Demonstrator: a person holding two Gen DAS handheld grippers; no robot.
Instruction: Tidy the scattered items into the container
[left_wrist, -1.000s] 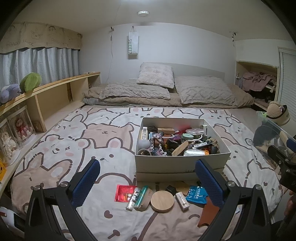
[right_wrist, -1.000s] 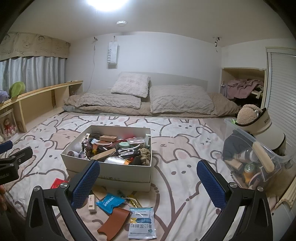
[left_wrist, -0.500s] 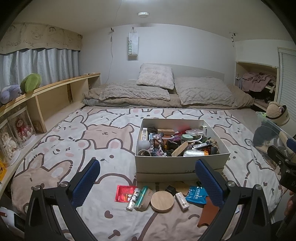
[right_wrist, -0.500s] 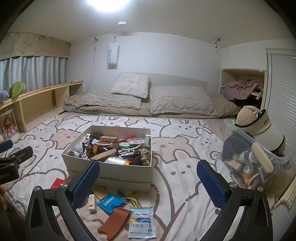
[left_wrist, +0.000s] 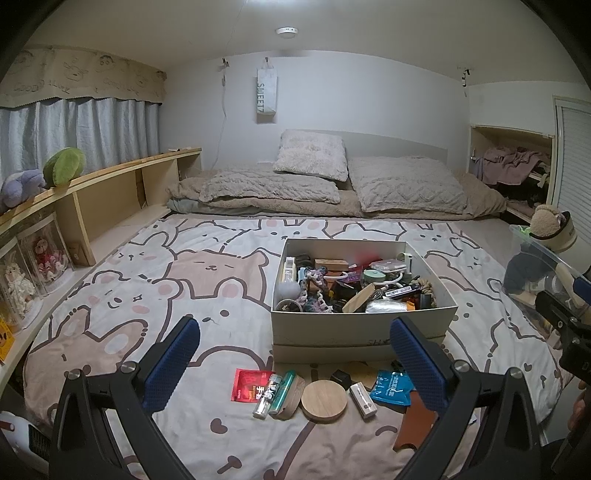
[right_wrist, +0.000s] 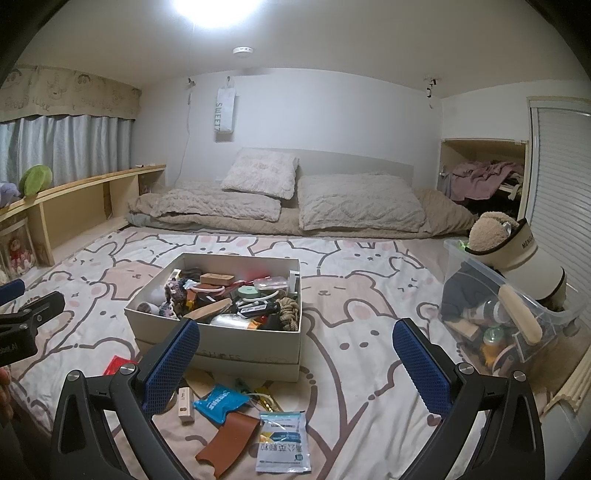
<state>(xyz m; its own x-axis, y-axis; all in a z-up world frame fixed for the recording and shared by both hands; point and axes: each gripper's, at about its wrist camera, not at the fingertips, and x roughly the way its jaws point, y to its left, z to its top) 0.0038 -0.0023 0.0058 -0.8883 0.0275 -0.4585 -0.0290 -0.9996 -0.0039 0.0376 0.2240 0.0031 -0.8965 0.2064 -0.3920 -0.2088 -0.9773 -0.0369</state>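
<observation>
In the left wrist view the left gripper (left_wrist: 295, 363) hangs above the bear-print blanket (left_wrist: 122, 295) with its jaws spread wide and nothing between them. Just inside the left blue pad (left_wrist: 171, 363) lies a red packet (left_wrist: 251, 384), then a small clear tube (left_wrist: 266, 395) and a green tube (left_wrist: 283, 391) lying side by side, the green one resting on a wooden piece. Midway between the jaws, low in the gap, sits a round wooden lid (left_wrist: 324, 399), with a small black block (left_wrist: 341, 377) just beyond it. Towards the right pad come a white stick-shaped case (left_wrist: 363, 396) and a blue sachet (left_wrist: 392, 383), and a brown leather piece (left_wrist: 415, 424) is partly hidden under the right finger. Beyond the gap, nearer the right jaw, stands the white box (left_wrist: 364, 334), already heaped with small things.

In the right wrist view the right gripper (right_wrist: 295, 363) is likewise wide open and empty. Past its left pad stands the same box (right_wrist: 240, 343). Inside the gap, from the left jaw inward, lie the white case (right_wrist: 185, 406), the blue sachet (right_wrist: 221, 402), the brown leather piece (right_wrist: 227, 439) and a white printed sachet (right_wrist: 283, 441). Outside the right jaw stands a clear plastic bin (right_wrist: 491, 325) with a plush toy on it.
</observation>
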